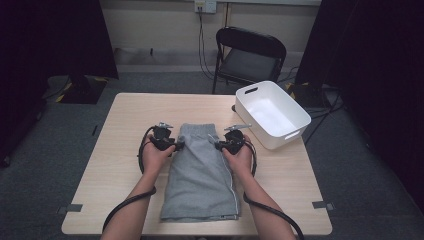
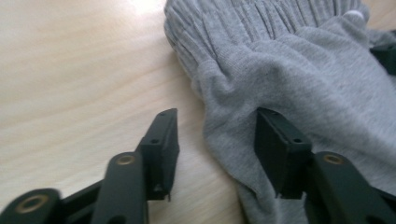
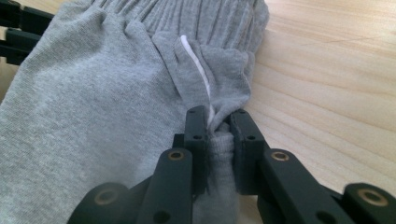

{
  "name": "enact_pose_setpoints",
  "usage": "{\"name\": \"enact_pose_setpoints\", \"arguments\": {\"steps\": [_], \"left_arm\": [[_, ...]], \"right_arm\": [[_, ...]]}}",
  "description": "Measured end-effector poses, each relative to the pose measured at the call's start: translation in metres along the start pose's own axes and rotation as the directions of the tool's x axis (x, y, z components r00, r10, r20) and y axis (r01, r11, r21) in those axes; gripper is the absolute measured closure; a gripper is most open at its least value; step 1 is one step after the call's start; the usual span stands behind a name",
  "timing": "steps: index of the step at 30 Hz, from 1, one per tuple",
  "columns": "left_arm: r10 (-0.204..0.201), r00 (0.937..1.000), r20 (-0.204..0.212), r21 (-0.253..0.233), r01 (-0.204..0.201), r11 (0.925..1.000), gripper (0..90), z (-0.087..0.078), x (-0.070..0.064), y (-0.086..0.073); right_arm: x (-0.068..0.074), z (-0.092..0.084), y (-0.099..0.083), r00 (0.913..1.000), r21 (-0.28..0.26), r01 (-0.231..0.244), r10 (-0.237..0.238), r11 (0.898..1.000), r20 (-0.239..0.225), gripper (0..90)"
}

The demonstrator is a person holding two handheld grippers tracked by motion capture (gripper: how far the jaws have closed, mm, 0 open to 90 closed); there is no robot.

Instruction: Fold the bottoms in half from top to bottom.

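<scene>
- grey shorts (image 1: 202, 172) lie folded lengthwise on the table (image 1: 125, 120), near the middle and toward the near edge; ribbed waistband at the far end, hem at the near edge.
- a thin white stripe (image 3: 198, 70) runs down the right side seam of the garment.
- right gripper (image 1: 226, 145) sits at the right edge of the fabric, just below the waistband; in the right gripper view its two black jaws stand close together, pinching a bunched fold of grey cloth at the striped seam.
- left gripper (image 1: 175, 145) sits at the left edge, level with the other; in the left gripper view its jaws stand spread, one pad over bare wood, the other lying against the cloth edge, nothing pressed between them.
- each gripper is held in a hand, forearms coming in from the near side, black cables trailing back.
- white plastic bin (image 1: 295, 117) stands on the far right part of the table, apart from the shorts.
- black folding chair (image 1: 250, 55) beyond the far edge, on grey carpet.
</scene>
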State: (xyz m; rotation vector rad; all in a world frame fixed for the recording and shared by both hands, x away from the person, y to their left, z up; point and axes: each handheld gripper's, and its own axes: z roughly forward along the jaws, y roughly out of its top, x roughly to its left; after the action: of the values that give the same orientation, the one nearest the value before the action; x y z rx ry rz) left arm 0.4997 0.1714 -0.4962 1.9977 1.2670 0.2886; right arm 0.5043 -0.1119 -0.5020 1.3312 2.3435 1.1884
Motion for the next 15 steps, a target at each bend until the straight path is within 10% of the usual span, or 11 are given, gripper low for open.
{"name": "enact_pose_setpoints", "arguments": {"steps": [7,15], "left_arm": [[0.038,0.9993,0.003,0.04,-0.038,0.9985,82.1,0.0016,-0.006,0.0025],[0.043,0.9991,0.0,0.031,-0.043,0.9986,85.9,0.0023,-0.0094,0.0014]], "right_arm": [[0.0036,-0.0044,0.0046,0.9984,-0.018,0.047,-0.047,0.999,0.033,67.3],[-0.0035,-0.0008,0.0083,0.9962,0.001,0.023,-0.023,1.0,0.084,48.8]]}}
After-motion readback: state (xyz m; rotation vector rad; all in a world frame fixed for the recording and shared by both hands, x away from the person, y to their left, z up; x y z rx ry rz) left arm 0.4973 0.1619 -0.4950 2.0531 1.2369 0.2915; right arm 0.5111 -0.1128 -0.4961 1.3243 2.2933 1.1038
